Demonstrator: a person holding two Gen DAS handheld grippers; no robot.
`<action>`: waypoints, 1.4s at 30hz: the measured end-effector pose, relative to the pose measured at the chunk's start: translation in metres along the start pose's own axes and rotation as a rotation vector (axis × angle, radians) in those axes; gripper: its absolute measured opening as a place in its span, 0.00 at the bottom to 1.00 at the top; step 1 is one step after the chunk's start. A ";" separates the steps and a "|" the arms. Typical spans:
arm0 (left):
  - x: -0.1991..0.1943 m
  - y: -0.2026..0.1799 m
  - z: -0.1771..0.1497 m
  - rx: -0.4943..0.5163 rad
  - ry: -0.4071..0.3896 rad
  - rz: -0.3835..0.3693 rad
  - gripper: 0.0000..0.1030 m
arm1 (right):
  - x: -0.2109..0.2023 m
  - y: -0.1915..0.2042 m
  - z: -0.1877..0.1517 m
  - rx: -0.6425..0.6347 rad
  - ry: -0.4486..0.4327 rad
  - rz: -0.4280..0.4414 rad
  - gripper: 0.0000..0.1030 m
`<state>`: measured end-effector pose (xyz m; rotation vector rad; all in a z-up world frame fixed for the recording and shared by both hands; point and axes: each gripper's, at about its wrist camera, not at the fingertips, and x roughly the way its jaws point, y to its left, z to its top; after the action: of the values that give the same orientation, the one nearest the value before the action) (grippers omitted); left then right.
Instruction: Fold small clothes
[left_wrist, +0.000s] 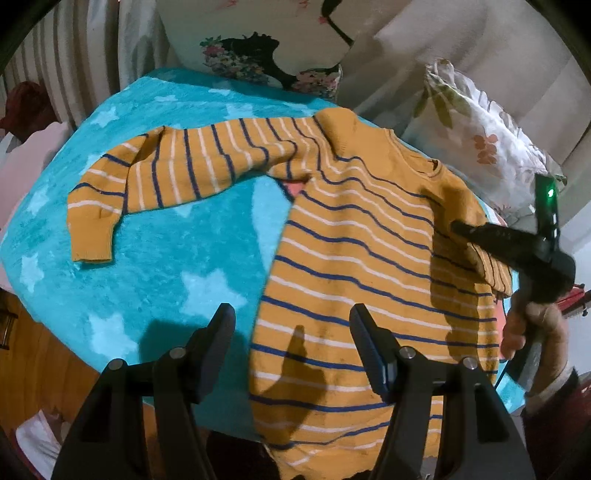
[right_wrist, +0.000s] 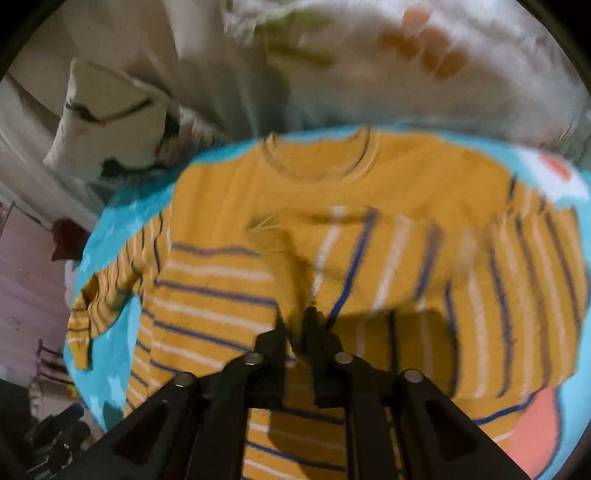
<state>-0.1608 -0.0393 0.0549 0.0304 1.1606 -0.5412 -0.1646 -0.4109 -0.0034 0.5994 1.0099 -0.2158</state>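
Observation:
A small mustard sweater (left_wrist: 354, 266) with blue and white stripes lies on a turquoise star blanket (left_wrist: 155, 258). Its left sleeve (left_wrist: 155, 177) stretches out flat to the left. My left gripper (left_wrist: 291, 332) is open and empty, hovering above the sweater's lower hem edge. My right gripper (left_wrist: 458, 227) is shut on the right sleeve (right_wrist: 369, 266) and holds it lifted over the sweater's chest; in the right wrist view (right_wrist: 297, 321) the cuff is pinched between the fingers, and the frame is blurred.
Floral pillows (left_wrist: 480, 136) lie to the right and another pillow (left_wrist: 258, 48) behind the blanket. A striped curtain (left_wrist: 74, 66) hangs far left. Wooden floor (left_wrist: 33, 354) shows at lower left.

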 end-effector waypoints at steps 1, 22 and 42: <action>0.001 0.001 0.002 0.002 0.004 -0.004 0.62 | 0.002 0.001 -0.005 0.012 0.009 0.011 0.34; 0.134 -0.154 0.093 0.321 0.122 -0.197 0.62 | -0.107 -0.073 -0.114 0.302 -0.129 -0.060 0.51; 0.144 -0.104 0.171 0.167 0.045 -0.112 0.08 | -0.128 -0.100 -0.139 0.371 -0.141 -0.166 0.51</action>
<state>-0.0158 -0.2367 0.0255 0.1224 1.1637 -0.7390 -0.3772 -0.4278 0.0138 0.8250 0.8883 -0.5933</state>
